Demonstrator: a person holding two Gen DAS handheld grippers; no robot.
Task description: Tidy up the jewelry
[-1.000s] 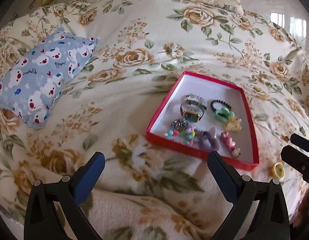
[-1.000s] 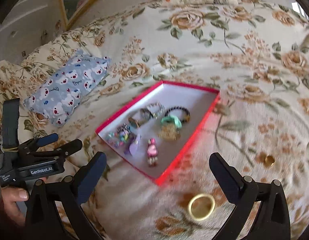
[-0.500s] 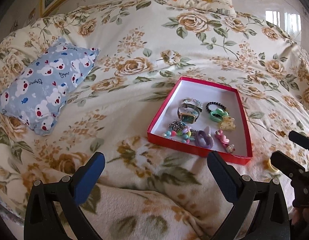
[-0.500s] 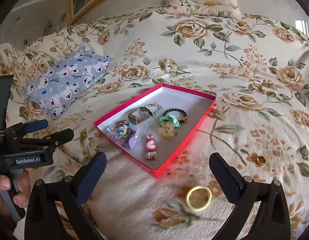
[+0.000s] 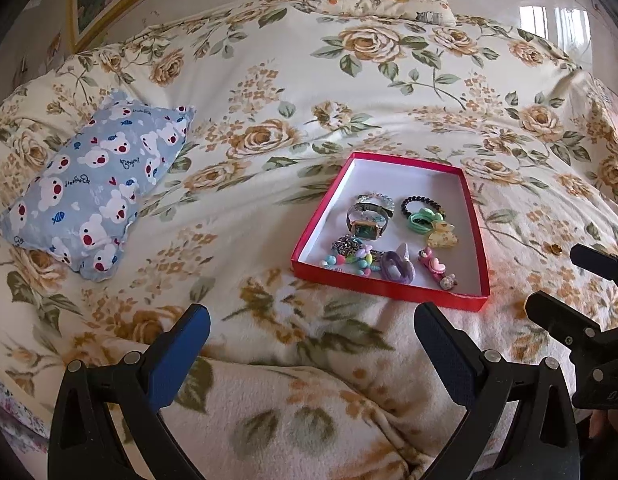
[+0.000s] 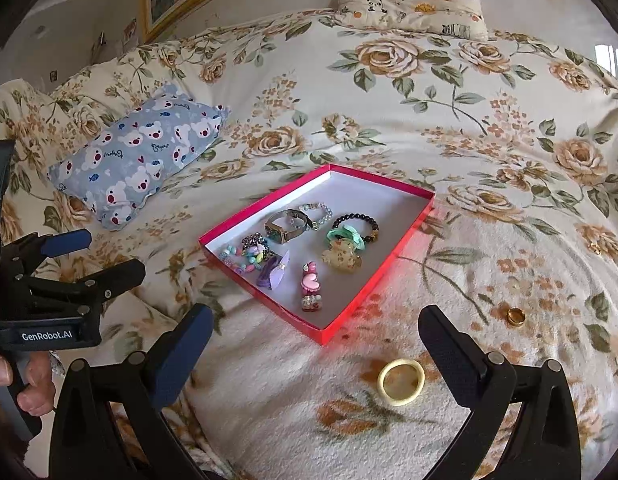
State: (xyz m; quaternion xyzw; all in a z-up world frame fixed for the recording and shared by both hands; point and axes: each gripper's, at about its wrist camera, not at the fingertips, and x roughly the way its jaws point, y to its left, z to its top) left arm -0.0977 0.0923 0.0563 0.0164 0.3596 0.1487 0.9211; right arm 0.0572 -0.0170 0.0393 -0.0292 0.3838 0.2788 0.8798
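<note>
The shallow red cardboard tray with a white floor [image 6: 383, 269] lies on the floral bedspread [image 6: 389, 100] and holds most of the jewelry: a gold-cased wristwatch with a green dial [image 6: 284, 229], a black bead bracelet [image 6: 355, 222], a mint-green hair tie [image 6: 343, 236], a purple hair clip [image 6: 273, 274] and a pink heart clip [image 6: 311, 286].

Three items lie outside the tray. The pale yellow elastic ring [image 6: 401, 382] lies on the bedspread between the fingers of the right tool [image 6: 315, 354]. A gold finger ring [image 6: 516, 316] lies near it, further right. A second small gold piece [image 6: 595, 247] lies well apart, near the right edge.

Change over the last second: both cameras have pulled back and risen. More of the bed is in view, and the tray appears further from both tools. The yellow ring lay close under the right tool; it now lies slightly ahead of it. No item has moved.

Tool state: the right tool is released, jaws spread wide, nothing held. The left tool [image 5: 309, 342] is likewise released and empty, and hovers short of the tray's near edge.

Assessment: no grasp is in progress. The loose items remain to be placed. The yellow ring is probably the next target, as it is the one closest to the right tool.
</note>
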